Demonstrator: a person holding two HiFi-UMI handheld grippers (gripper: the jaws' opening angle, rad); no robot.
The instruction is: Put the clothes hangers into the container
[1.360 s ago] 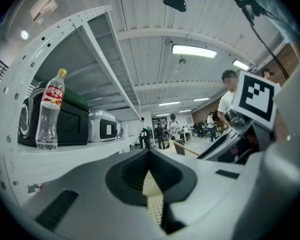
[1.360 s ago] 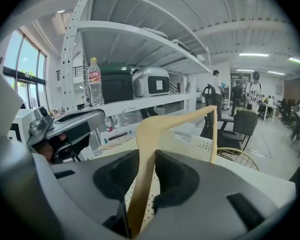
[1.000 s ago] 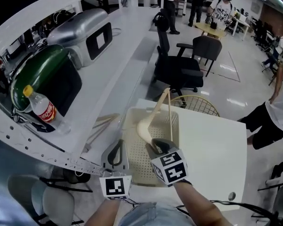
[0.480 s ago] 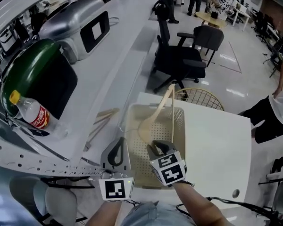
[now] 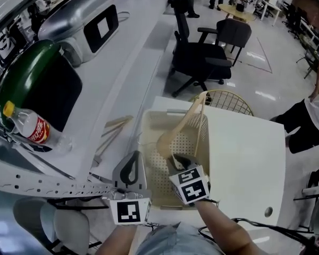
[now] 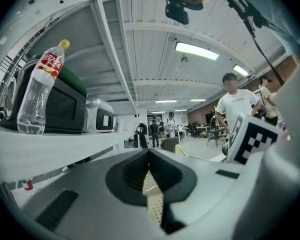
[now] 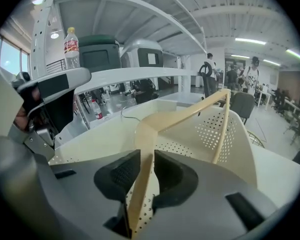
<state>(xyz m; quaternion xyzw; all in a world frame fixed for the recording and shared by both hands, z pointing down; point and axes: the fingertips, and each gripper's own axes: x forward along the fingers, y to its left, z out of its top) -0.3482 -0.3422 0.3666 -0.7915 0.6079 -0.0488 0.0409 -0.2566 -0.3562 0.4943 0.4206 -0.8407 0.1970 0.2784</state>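
Right gripper (image 5: 176, 162) jaws closing on one hanger (image 5: 173, 139), pads against the wood. Hanger stands tilted inside container (image 5: 145, 142) at left edge of desk (image 5: 244, 158), tip poking above far rim, not let go yet. Left gripper (image 5: 130, 170) closed, empty, just beside container. What look like more hangers (image 5: 114, 130) lie on long desk (image 5: 138, 73) alongside, probably still to go.

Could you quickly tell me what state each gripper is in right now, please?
Left gripper: jaws closed, empty.
Right gripper: jaws closing on the clothes hanger, gripping its arm.
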